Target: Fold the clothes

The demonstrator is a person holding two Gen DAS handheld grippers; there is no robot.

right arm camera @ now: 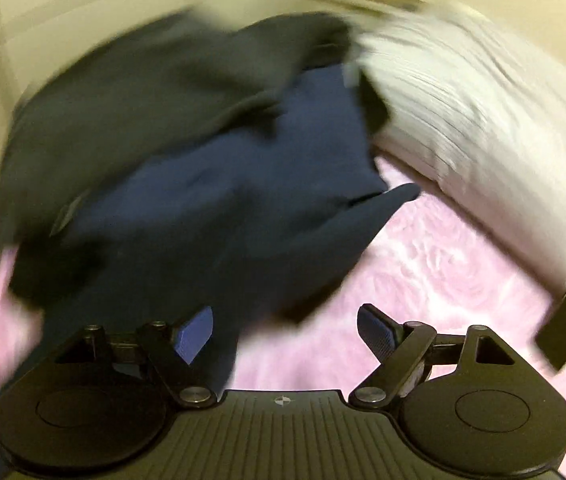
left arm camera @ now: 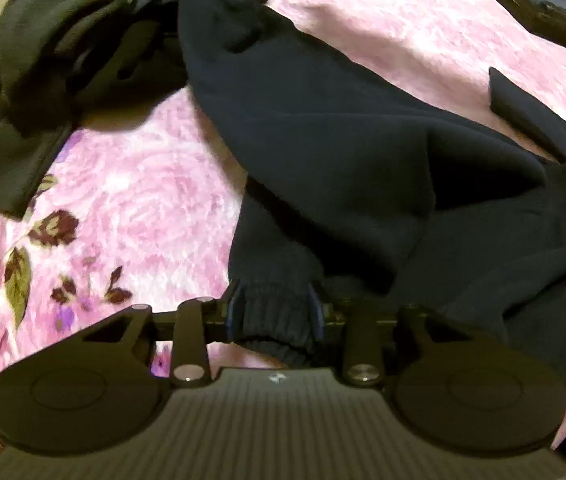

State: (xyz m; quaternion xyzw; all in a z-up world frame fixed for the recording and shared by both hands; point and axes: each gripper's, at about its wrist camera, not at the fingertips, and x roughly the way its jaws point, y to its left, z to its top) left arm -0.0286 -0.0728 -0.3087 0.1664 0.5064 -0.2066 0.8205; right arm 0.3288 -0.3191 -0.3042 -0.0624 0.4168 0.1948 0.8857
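Laying out the navy garment (left arm camera: pixel 343 128) on the bed (left arm camera: pixel 131 184) before folding.
Left gripper (left arm camera: pixel 275 316) pinches its ribbed cuff (left arm camera: pixel 273 320); right gripper (right arm camera: pixel 285 330) gapes empty and probably needs another edge.

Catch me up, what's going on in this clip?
A person with handheld tongs is folding clothes on a pink floral blanket. The left tongs are shut on the ribbed cuff of a dark navy garment spread across the bed. The right tongs are open and hold nothing, over the blurred clothes. More dark clothes lie heaped further back.
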